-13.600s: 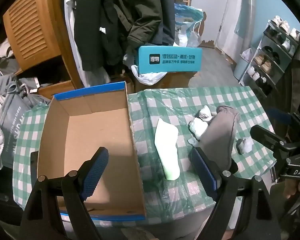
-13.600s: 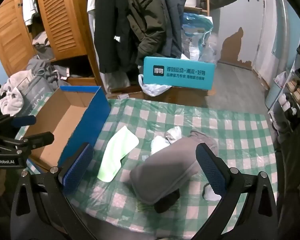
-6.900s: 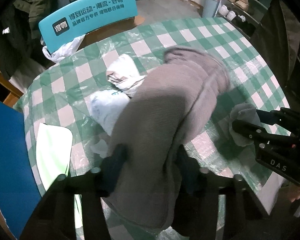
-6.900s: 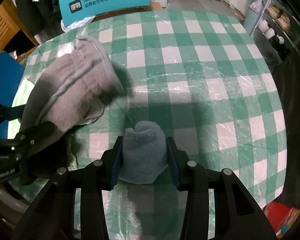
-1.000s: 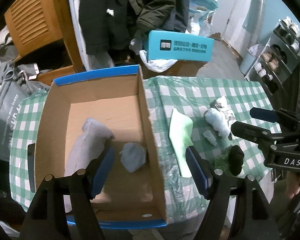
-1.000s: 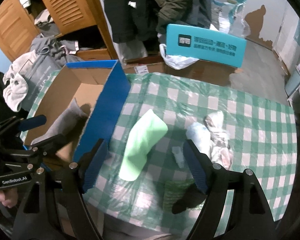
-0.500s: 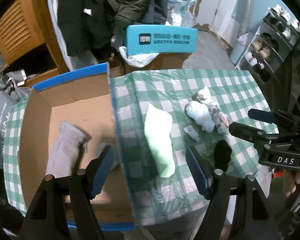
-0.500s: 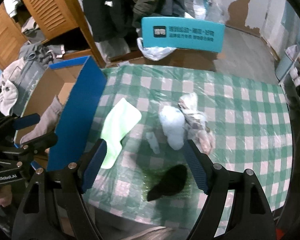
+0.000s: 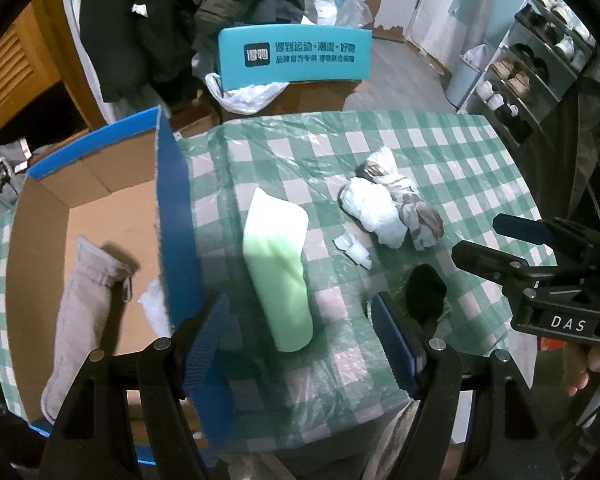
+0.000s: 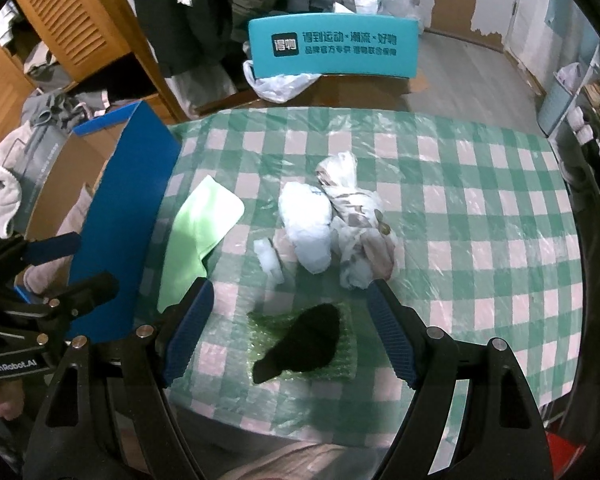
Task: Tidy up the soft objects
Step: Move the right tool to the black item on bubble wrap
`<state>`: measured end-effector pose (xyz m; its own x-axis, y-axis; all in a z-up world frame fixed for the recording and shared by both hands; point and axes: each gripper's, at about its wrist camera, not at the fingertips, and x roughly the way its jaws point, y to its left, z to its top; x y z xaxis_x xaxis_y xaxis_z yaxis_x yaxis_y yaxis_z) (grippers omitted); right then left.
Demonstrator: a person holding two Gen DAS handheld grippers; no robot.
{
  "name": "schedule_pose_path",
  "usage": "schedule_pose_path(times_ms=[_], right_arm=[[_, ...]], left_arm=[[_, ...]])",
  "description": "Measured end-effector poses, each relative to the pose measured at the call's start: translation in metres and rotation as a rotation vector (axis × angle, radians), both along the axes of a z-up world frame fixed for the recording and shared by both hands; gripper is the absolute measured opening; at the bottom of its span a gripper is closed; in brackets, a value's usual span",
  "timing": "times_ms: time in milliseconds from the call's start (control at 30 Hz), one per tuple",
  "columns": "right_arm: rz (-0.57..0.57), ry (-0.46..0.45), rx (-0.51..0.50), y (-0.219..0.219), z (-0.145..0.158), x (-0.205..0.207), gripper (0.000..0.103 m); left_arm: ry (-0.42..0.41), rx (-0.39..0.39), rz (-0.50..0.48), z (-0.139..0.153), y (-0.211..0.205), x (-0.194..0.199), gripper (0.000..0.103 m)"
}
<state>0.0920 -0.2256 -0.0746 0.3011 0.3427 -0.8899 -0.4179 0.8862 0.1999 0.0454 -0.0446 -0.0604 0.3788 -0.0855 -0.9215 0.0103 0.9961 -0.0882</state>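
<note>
Here, in the left wrist view, the left gripper was seen spread wide with nothing between its blue-padded fingers, held above the near edge of the green checked tablecloth. A pale green folded cloth lay flat on the cloth-covered table, just in front of the open jaws and beside the blue wall of the cardboard box. Inside the box, a long grey sock was laid lengthwise on the brown floor, and a pale bundle was partly hidden behind the blue wall. A white rolled bundle and a patterned grey-and-white bundle lay touching each other further right, with a small white scrap just beside them. A black sock rested near the table's front. The right gripper was visible at the right edge, its jaws apart and empty.

In the right wrist view, the right gripper was likewise held wide open and empty, directly above the black sock, which was seen lying on a green bubble-textured sheet. The green cloth lay to the left, beside the box, and the two pale bundles sat beyond the sock. The left gripper was seen at the left edge, open.
</note>
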Motion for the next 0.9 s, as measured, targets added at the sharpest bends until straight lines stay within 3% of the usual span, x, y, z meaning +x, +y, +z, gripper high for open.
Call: schedule_pose_path(times_ms=[900], right_arm=[[-0.021,0.066,-0.044,-0.010,-0.031,0.002,0.079]], left_arm=[[0.127,-0.052,0.033,-0.057,-0.002,0.015,0.075]])
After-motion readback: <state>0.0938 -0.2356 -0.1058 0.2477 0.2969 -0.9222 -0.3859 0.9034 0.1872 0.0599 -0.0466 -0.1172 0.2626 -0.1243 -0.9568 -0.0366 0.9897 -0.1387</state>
